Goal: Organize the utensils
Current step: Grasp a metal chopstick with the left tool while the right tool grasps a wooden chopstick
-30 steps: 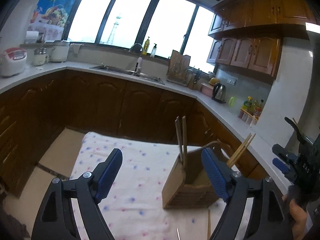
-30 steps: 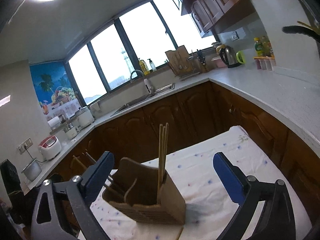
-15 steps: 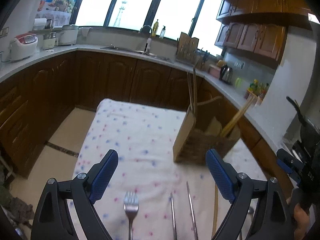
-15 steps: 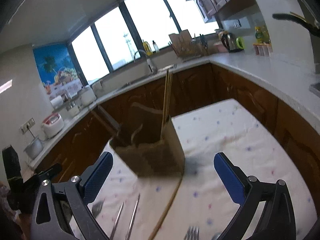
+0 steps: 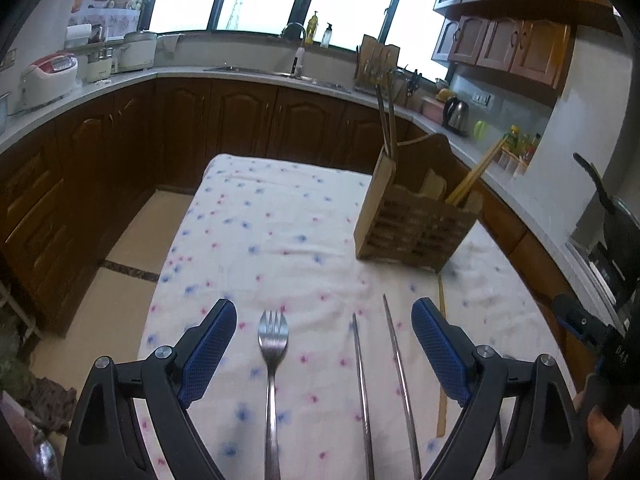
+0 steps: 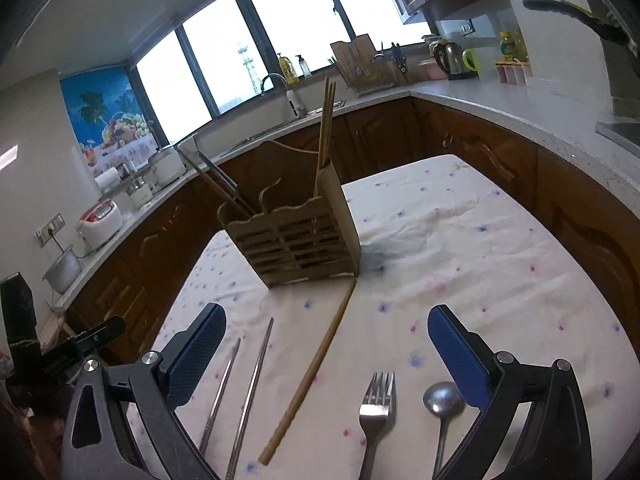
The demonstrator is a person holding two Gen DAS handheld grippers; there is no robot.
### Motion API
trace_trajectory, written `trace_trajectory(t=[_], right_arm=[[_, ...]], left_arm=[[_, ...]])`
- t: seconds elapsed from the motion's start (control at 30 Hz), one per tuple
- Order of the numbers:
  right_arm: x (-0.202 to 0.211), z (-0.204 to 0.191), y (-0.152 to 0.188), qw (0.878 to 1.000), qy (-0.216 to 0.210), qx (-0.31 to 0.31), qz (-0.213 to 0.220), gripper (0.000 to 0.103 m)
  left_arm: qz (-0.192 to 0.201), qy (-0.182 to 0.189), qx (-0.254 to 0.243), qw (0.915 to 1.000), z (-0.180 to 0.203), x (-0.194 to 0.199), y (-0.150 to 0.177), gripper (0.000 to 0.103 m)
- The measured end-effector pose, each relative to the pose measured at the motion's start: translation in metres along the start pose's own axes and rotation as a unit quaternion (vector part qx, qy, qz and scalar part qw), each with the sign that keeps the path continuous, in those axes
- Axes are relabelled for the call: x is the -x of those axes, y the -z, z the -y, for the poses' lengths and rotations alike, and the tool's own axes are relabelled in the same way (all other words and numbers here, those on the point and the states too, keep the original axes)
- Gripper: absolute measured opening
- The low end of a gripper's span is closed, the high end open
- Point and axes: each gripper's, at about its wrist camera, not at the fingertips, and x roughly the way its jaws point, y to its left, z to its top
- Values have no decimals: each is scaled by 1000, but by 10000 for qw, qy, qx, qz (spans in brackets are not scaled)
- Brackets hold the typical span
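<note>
Seemingly steel chopsticks (image 5: 384, 380), handles cropped

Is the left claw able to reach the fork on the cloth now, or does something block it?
Probably yes. The left claw stands open and empty, with the fork lying flat between its fingers. The metal chopsticks lie beside the fork, apart from it, so nothing seems to block the way down.

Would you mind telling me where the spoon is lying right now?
In the right wrist view, the spoon lies on the tablecloth at lower right, just right of the fork.
</note>
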Motion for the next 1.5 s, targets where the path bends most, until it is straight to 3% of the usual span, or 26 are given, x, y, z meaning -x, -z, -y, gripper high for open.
trace_trajectory(t=[0.13,0.5,0.6,1.03,1.3,1.5], right_arm=[[-5,2,5,9999,38,-60,-118,101],[-32,4,5,9986,112,-20,-514,71],[-42,6,6,9981,102,-53,-607,68],[-96,15,-9,9938,76,-149,-1102,48],[-143,19,-19,9873,184,-35,-1575,34],[-174,18,-17,9801,386,209,-1936,29]], left_arm=[[-111,-16,-112,9999,4,0,1,90],[-589,-104,-433,9973,18,-25,1,88],[-713,-129,-474,9962,21,-39,0,87],[-1083,128,-907,9899,57,-104,-12,63],[-1515,292,-1147,9813,78,-157,-17,48],[-1926,254,-1198,9736,81,-193,-14,27]])
